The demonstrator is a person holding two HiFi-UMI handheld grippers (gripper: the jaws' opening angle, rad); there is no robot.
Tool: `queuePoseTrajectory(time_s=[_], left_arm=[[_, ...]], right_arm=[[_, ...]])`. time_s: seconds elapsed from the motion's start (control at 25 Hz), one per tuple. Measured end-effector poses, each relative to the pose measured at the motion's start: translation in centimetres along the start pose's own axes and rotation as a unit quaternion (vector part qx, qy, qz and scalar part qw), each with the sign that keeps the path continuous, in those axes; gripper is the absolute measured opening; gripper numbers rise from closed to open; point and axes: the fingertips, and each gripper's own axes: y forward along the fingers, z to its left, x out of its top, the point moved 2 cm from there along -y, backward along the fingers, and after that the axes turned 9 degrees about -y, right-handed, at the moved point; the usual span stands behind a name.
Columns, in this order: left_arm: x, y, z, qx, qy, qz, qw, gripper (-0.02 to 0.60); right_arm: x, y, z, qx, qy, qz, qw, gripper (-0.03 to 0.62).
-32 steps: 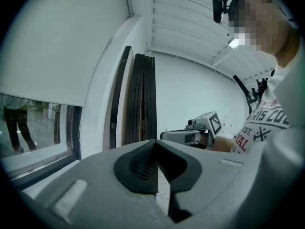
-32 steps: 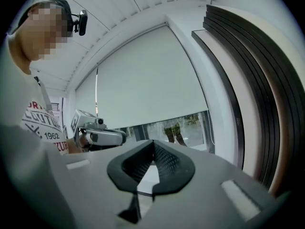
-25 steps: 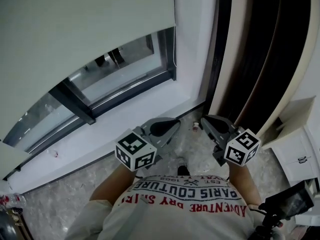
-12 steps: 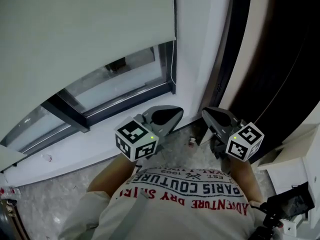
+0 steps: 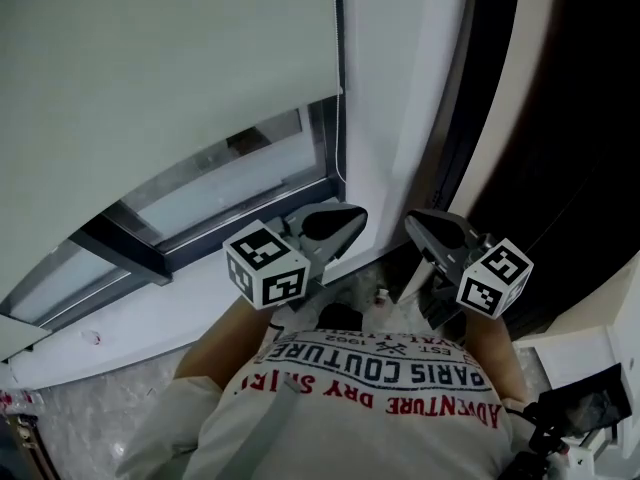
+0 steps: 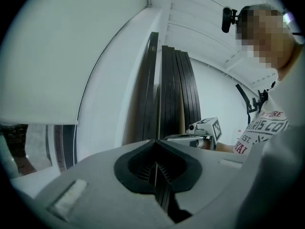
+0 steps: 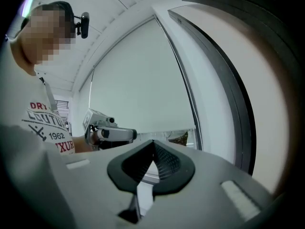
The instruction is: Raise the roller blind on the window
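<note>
The roller blind (image 5: 150, 68) fills the upper left of the head view, drawn down over most of the window (image 5: 225, 180), with a strip of glass bare below its bottom edge. Its thin bead chain (image 5: 342, 133) hangs along the blind's right edge, against the white frame. Below it, the left gripper (image 5: 352, 216) points level, its 2 jaws pressed together on nothing, clear of the chain. Just beside it, the right gripper (image 5: 413, 218) points level too, its 2 jaws also together and empty. Both are held in front of the person's printed shirt (image 5: 380, 388). Dark curved panels (image 5: 570, 118) stand at the far right.
</note>
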Motion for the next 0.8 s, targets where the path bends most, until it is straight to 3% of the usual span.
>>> queuePoseTrajectory(time_s=[0.56, 0.8], left_arm=[[8.9, 6.5, 12.8, 0.034, 0.06, -0.005, 0.9976, 0.005], [11.7, 8.6, 16.7, 0.042, 0.073, -0.003, 0.9964, 0.093]], right_arm=[[2.1, 6.4, -6.1, 0.006, -0.033, 0.019, 0.999, 0.005], [3.5, 8.2, -6.4, 0.0, -0.047, 0.02, 0.999, 0.006]])
